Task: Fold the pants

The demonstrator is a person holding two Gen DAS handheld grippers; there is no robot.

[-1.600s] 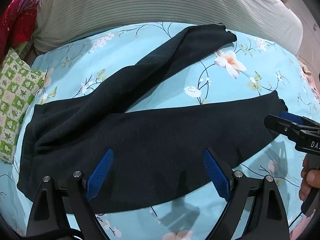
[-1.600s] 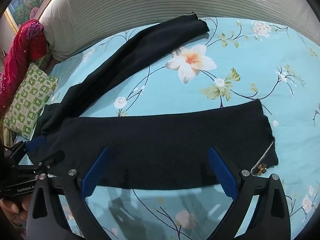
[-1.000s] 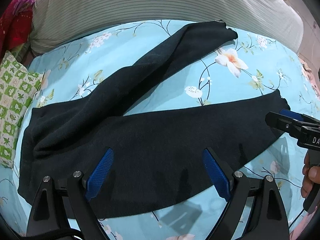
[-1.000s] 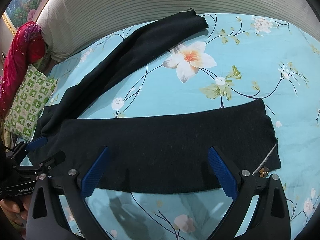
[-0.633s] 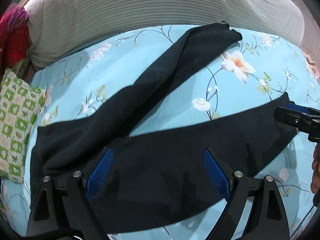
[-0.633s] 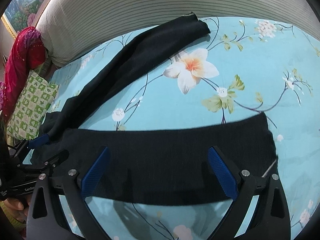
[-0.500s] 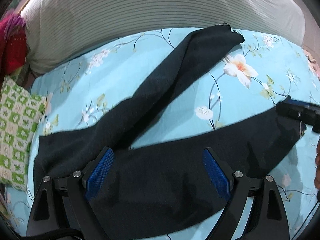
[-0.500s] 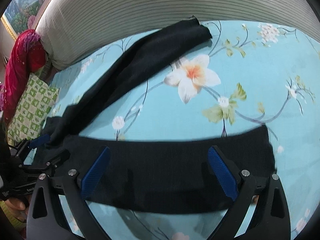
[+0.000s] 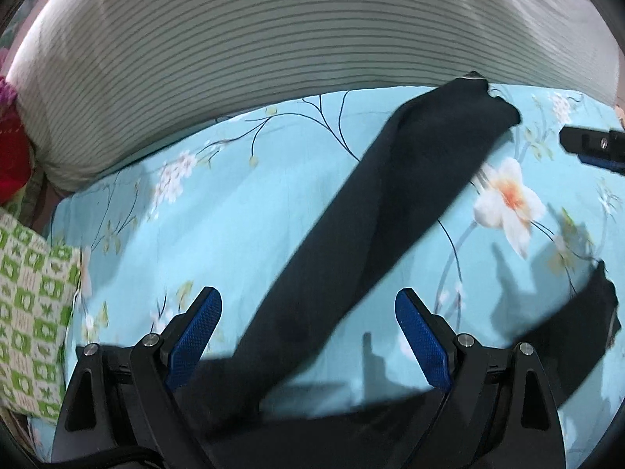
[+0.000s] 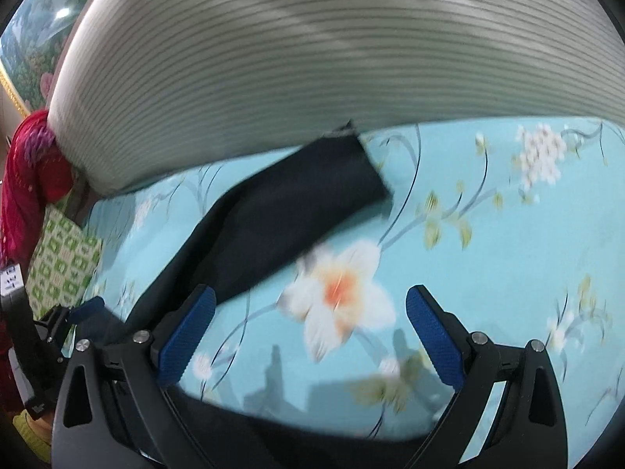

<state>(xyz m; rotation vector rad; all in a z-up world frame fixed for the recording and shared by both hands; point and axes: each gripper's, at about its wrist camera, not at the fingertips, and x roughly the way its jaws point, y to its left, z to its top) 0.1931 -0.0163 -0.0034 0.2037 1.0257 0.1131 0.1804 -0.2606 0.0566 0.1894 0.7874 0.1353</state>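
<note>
I am working two handheld grippers over a bed covered by a turquoise floral sheet [image 9: 242, 211]. Black pants [image 9: 390, 203] lie spread on it in a V: the far leg runs diagonally to its cuff at the far edge, against a striped bolster [image 9: 273, 39]; the near leg stretches along the near edge, under both tools. My left gripper [image 9: 308, 336] has its blue-padded fingers wide apart, holding nothing; my right gripper [image 10: 310, 336] is equally wide and empty. To fold well, I judge I should pinch the far leg at cuff and thigh, keep it taut, then lay it onto the near leg with edges matched. A green checked cushion [image 9: 27, 312] sits at the left edge. Both views are blurred; I can read no writing.
</note>
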